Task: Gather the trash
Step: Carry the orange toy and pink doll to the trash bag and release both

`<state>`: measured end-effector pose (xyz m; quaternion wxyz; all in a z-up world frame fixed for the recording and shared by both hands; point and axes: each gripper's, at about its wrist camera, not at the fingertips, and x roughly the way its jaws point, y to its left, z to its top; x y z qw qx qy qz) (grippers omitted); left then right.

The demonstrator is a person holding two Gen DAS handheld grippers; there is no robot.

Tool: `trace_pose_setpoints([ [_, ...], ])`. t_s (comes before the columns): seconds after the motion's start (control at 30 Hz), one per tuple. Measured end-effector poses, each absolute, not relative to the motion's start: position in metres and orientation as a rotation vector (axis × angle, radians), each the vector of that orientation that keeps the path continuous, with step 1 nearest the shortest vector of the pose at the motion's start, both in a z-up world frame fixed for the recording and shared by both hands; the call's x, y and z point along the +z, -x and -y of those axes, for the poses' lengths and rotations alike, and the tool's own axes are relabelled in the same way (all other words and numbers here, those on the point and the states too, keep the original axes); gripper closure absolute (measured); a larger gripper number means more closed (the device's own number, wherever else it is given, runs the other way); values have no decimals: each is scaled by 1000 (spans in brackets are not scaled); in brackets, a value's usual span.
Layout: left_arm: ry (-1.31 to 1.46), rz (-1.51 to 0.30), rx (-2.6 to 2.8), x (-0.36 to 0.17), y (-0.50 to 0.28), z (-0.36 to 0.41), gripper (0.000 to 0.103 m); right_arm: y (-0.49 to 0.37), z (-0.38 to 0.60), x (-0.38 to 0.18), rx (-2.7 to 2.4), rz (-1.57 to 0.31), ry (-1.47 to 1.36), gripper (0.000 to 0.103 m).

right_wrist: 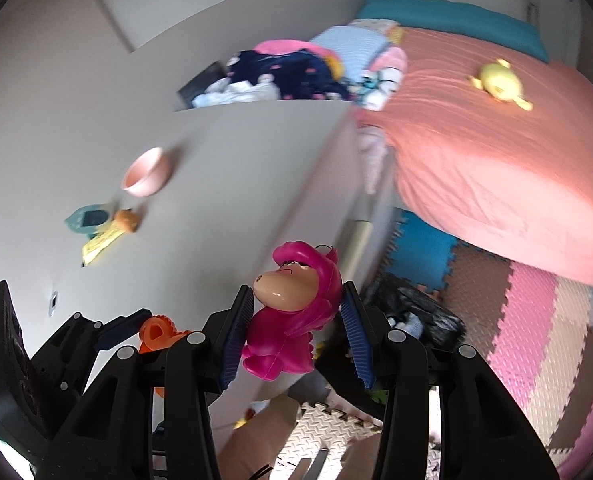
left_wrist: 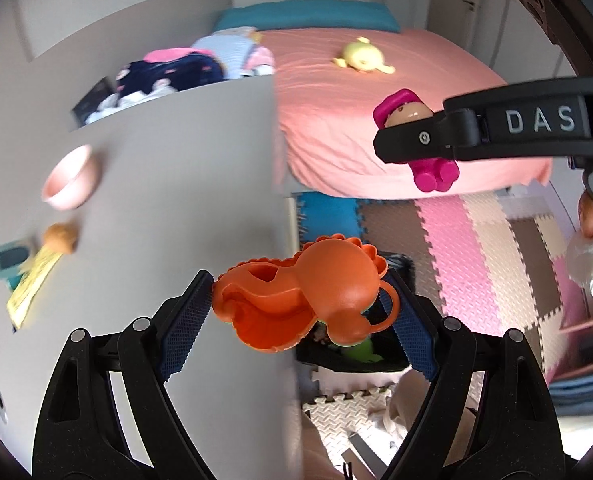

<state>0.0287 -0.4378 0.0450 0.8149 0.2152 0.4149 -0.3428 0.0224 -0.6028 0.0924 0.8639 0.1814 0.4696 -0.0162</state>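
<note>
My left gripper [left_wrist: 300, 304] is shut on an orange plastic lion toy [left_wrist: 308, 292], held in the air past the edge of a grey table [left_wrist: 176, 160]. My right gripper [right_wrist: 296, 316] is shut on a magenta monkey toy [right_wrist: 296, 304]. In the left wrist view the right gripper [left_wrist: 416, 140] reaches in from the right with the magenta toy [left_wrist: 436, 172] in its jaws. A black trash bag [right_wrist: 416, 308] stands open on the floor below both toys; it also shows in the left wrist view [left_wrist: 356, 356]. The orange toy [right_wrist: 156, 334] shows at lower left in the right wrist view.
On the grey table lie a pink bowl [left_wrist: 70, 178], a small brown toy [left_wrist: 60, 238], a yellow paper [left_wrist: 32, 288] and a teal item [left_wrist: 4, 266]. A bed with a coral sheet [left_wrist: 376, 120] holds a yellow plush [left_wrist: 362, 56] and a clothes pile [left_wrist: 184, 68]. Foam puzzle mats [left_wrist: 496, 260] cover the floor.
</note>
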Motion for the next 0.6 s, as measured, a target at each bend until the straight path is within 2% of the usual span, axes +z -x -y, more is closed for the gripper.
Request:
trace_pose_setpoints([
  [0.3,-514,-914,-822,28,-10,493,21,12,668,71,-141,-1007,-441,56],
  [0.53,-534,-943,-854,17,-6,510,21,17,682,57,-165,-1034,-463,56],
  [0.57,-537,-954,-862,15,-5,512,19,17,683,55,-168,-1042,-462,54],
  [0.6,-545,-965,-870,12,-5,514,14,15,683,53,-184,-1055,-453,34],
])
